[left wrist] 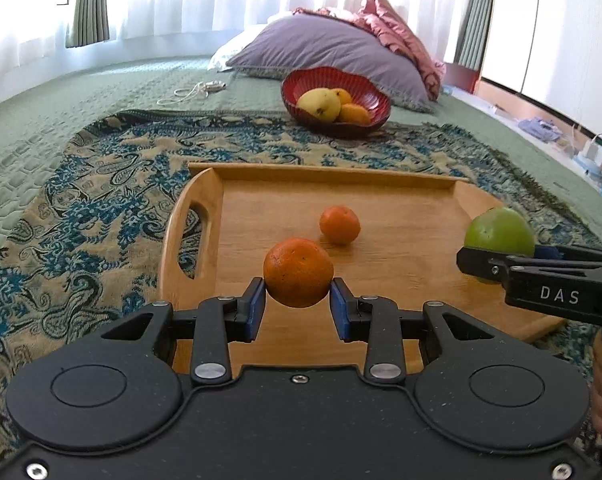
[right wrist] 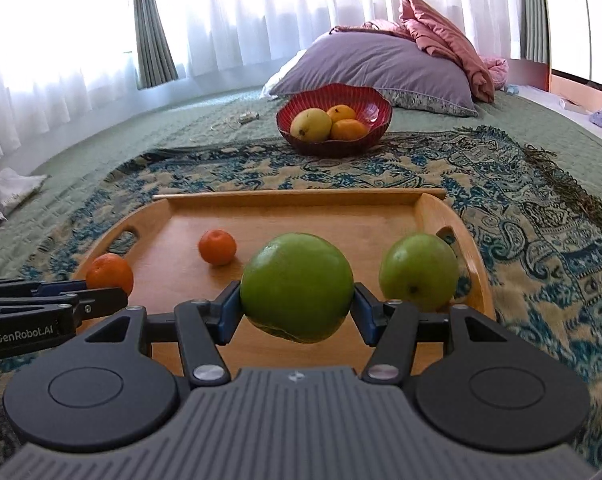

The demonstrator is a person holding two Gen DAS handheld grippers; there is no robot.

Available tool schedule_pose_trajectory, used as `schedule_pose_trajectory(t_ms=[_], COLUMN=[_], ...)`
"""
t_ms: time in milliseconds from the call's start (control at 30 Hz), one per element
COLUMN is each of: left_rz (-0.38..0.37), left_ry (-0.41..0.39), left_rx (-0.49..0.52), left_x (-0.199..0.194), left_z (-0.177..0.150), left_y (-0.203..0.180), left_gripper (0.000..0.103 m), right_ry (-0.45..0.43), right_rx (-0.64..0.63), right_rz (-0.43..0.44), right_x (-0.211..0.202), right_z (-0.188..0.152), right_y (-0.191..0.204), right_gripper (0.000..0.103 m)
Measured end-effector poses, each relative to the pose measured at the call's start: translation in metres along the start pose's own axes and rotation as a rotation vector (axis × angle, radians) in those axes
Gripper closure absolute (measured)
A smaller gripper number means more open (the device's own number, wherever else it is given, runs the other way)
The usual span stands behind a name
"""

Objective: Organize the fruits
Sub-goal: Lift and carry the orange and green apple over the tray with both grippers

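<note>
Red ribbed bowl (right wrist: 335, 120), blue-and-tan paisley cloth (right wrist: 521, 208), seemingly plain green bedspread (left wrist: 81, 88).

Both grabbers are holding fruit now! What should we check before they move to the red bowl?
1. Left gripper pinches the held orange from both sides: ok.
2. Right gripper pinches the held green apple from both sides: ok.
3. Both fruits lifted off the wooden tray: looks ok, hard to be sure.
4. Room in the red bowl beside its yellow fruits: some, ok.
5. Fruit left on tray: small orange, second green apple: not done.
</note>
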State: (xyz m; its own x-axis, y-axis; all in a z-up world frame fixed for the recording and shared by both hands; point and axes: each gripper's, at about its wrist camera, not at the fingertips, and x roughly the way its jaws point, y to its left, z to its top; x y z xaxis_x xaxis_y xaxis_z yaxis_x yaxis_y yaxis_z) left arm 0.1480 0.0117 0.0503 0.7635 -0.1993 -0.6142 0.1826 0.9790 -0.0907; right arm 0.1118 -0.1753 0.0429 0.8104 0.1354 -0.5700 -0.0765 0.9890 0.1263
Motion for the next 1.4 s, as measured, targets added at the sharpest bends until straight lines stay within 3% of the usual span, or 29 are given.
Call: schedule_pose_trajectory(t_ms=[200,400,1400], left_rz=[0.017,0.021,0.021], left_ry=[0.013,0.018,0.031], left_rx=[-0.032,0.014,0.026], left_x=[0.02,0.031,0.047], left_z=[0.01,0.013,0.007], left_y=[0.006,0.0,-0.005], left_gripper=[0.07,0.07,0.07], right_ry=[0.046,0.067,0.104], right_rx=[-0.006,-0.04,-0.052], right_rz=[-0.017,-0.024,-0.012], right_x=[0.018,0.025,0.043], right_z=[0.009,0.013,0.008], right_y=[-0.004,-0.004,0.0], right_gripper=[0.043,0.043,0.043])
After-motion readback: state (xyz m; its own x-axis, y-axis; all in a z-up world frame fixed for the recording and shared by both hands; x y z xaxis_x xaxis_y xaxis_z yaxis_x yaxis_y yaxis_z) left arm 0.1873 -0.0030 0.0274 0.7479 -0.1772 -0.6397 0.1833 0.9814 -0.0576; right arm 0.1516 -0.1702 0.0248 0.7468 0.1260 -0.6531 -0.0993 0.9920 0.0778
